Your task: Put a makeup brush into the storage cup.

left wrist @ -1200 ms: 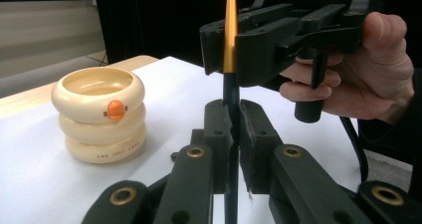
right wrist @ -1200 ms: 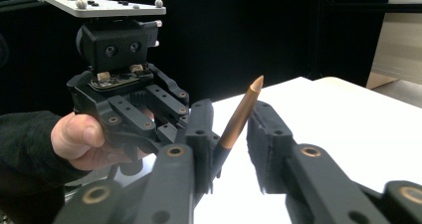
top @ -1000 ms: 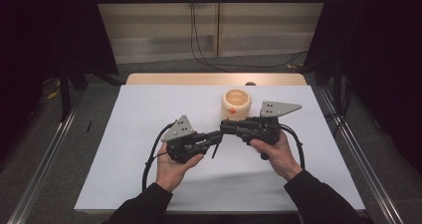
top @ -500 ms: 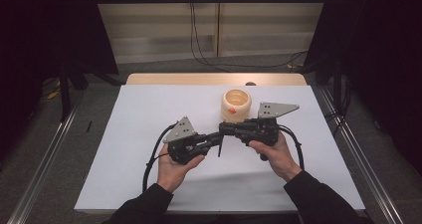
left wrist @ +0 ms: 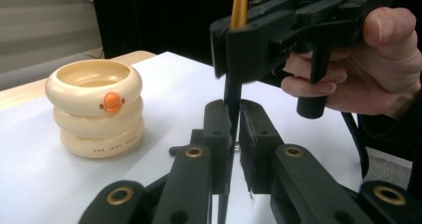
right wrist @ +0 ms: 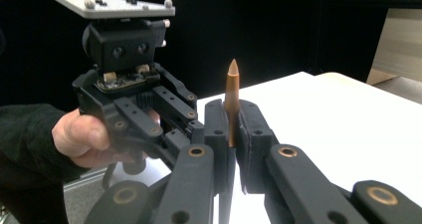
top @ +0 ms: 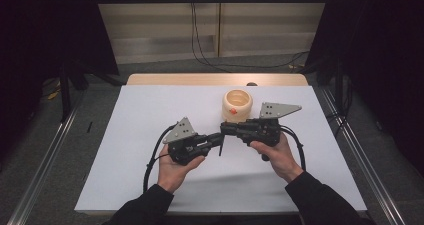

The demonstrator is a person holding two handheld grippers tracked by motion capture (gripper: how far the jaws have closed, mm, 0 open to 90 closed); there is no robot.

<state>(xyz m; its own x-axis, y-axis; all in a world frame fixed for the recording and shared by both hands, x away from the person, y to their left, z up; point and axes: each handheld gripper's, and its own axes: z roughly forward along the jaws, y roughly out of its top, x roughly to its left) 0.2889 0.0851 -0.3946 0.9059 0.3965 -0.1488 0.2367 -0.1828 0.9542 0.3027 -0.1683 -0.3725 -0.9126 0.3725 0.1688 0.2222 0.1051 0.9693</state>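
Right gripper jaws clamped on the copper-coloured upper part of a thin pen, pointed tip standing above the pads; left gripper jaws closed on the same pen's black lower part, having just eased open slightly, pen between them; the two grippers meet nose to nose above the white table sheet; just beyond the right gripper's jaws stands a cream ringed pot with an orange dot.

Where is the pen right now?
The pen stands upright between both grippers' fingers, above the white table's middle, near the cream ring pot.
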